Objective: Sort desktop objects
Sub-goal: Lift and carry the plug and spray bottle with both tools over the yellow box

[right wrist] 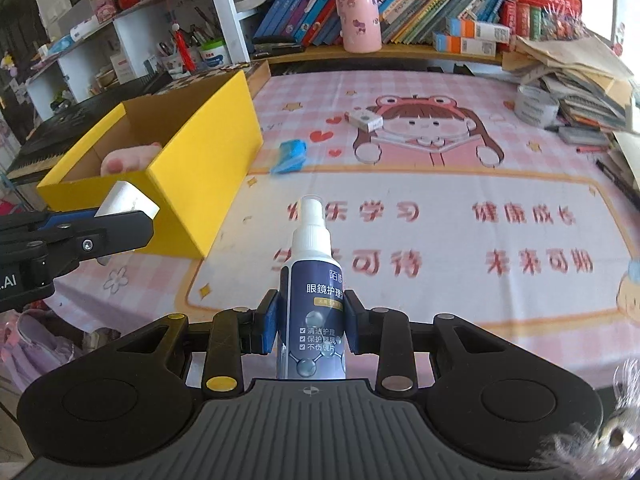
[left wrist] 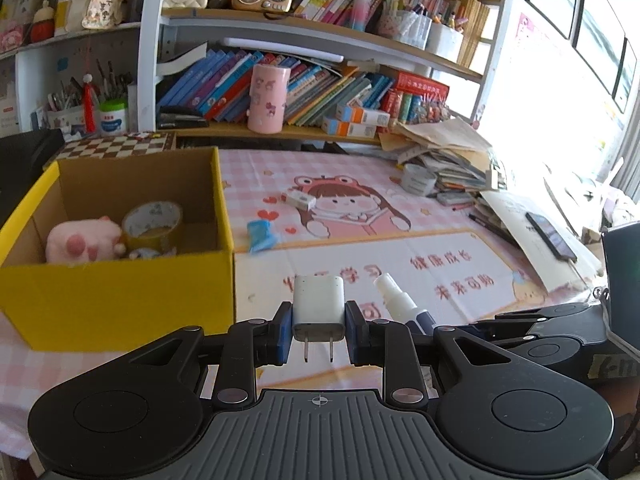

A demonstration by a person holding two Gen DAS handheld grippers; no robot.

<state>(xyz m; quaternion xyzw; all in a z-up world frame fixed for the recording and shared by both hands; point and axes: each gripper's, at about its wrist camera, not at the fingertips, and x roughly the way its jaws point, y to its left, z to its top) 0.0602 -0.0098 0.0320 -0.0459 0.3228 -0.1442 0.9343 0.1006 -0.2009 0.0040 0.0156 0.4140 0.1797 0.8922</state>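
My left gripper (left wrist: 319, 330) is shut on a white plug charger (left wrist: 319, 306), prongs toward the camera, held above the pink desk mat just right of the yellow cardboard box (left wrist: 120, 300). The right wrist view shows that charger (right wrist: 128, 200) at the left, in front of the box (right wrist: 200, 184). My right gripper (right wrist: 311, 320) is shut on a white and dark blue spray bottle (right wrist: 312, 304), nozzle pointing away; this bottle (left wrist: 402, 304) also shows beside the left gripper. Inside the box lie a pink plush paw (left wrist: 82, 240) and a tape roll (left wrist: 154, 224).
On the mat lie a blue wrapper (left wrist: 261, 236), a small white box (left wrist: 300, 199) and a grey tape roll (left wrist: 418, 179). Stacked papers, pens and a phone (left wrist: 552, 236) crowd the right side. A pink cup (left wrist: 267, 98) stands on the bookshelf behind.
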